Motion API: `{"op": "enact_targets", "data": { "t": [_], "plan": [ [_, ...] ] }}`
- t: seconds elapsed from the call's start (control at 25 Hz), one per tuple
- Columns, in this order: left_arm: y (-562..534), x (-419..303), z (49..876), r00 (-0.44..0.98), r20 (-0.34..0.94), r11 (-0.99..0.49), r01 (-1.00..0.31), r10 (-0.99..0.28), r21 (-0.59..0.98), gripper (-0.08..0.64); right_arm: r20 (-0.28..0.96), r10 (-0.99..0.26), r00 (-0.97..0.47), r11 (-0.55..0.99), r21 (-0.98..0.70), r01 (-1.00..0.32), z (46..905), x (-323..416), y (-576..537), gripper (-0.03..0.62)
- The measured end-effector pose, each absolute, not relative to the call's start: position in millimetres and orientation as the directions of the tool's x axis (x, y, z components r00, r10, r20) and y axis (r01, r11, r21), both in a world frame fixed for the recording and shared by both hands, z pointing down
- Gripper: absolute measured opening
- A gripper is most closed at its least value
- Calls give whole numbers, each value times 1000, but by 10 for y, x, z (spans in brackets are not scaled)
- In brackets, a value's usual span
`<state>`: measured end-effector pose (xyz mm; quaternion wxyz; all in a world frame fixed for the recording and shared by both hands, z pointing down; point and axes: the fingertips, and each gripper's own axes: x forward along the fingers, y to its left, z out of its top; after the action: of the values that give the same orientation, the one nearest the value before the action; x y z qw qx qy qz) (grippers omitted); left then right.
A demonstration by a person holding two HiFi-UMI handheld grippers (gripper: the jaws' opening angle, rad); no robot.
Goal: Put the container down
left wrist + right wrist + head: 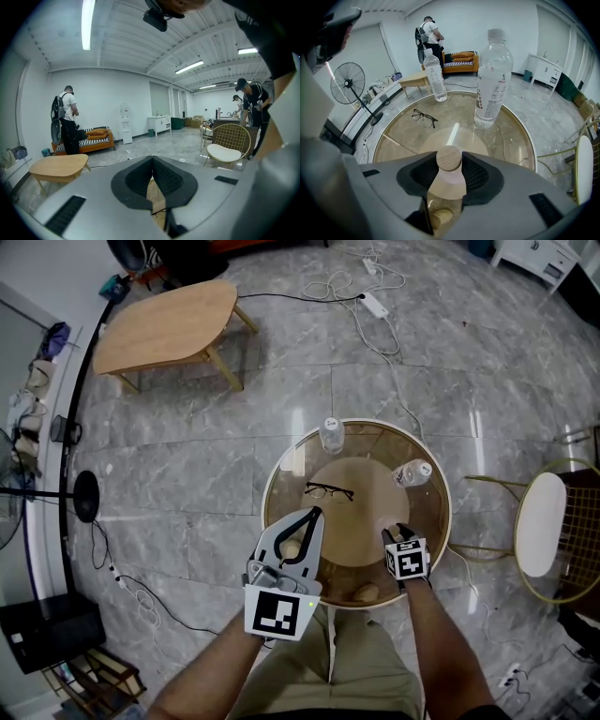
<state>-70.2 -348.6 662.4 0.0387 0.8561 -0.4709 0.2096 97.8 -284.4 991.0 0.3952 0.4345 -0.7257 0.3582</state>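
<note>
Container: a small clear glass container (449,185) with a round wooden lid (448,158) stands upright between the fingers of the right gripper (399,534), over the near right part of the tabletop. Whether its base rests on the glass cannot be told.
Right fingers: set wide apart, one dark pad (480,176) on each side of the container just under the lid, both pads against the glass, so the container is held.
Left fingers: the left gripper (316,514) is held over the near left edge of the tabletop. Its fingers (168,180) meet at the tips and nothing is between them.
Tabletop: a round sheet of glass (281,486) with a pale rim and a light wooden disc (354,512) under its middle.
Bottles: two clear plastic water bottles stand upright, one at the far edge (331,435) and one toward the right edge (412,472), well apart from each other and from the container.
Glasses: a pair of dark-framed glasses (329,491) lies near the middle, between the far bottle and the grippers.
Around: a gold wire chair (544,526) stands to the right of the table and a low wooden table (169,324) stands far left on the grey marble floor.
</note>
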Motion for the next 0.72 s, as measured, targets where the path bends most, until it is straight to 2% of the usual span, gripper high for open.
{"op": "enact_targets", "data": {
  "t": [0.36,0.52,0.72],
  "plan": [
    [-3404,-542,6229,502,360,-564,-821,-787,-87,15,873,-352,-339,462,-152,-874,9406,969,-2817,210],
    [-3380,-471,6044,510,317,-543,-840,-800,-17,15,815,-445,-371,490,-125,-863,8870,999,-2885,175],
    [-3329,-487,5749,487,298,-513,-858,-821,-8,15,719,-538,-439,539,-106,-836,7953,985,-2862,127]
  ]
}}
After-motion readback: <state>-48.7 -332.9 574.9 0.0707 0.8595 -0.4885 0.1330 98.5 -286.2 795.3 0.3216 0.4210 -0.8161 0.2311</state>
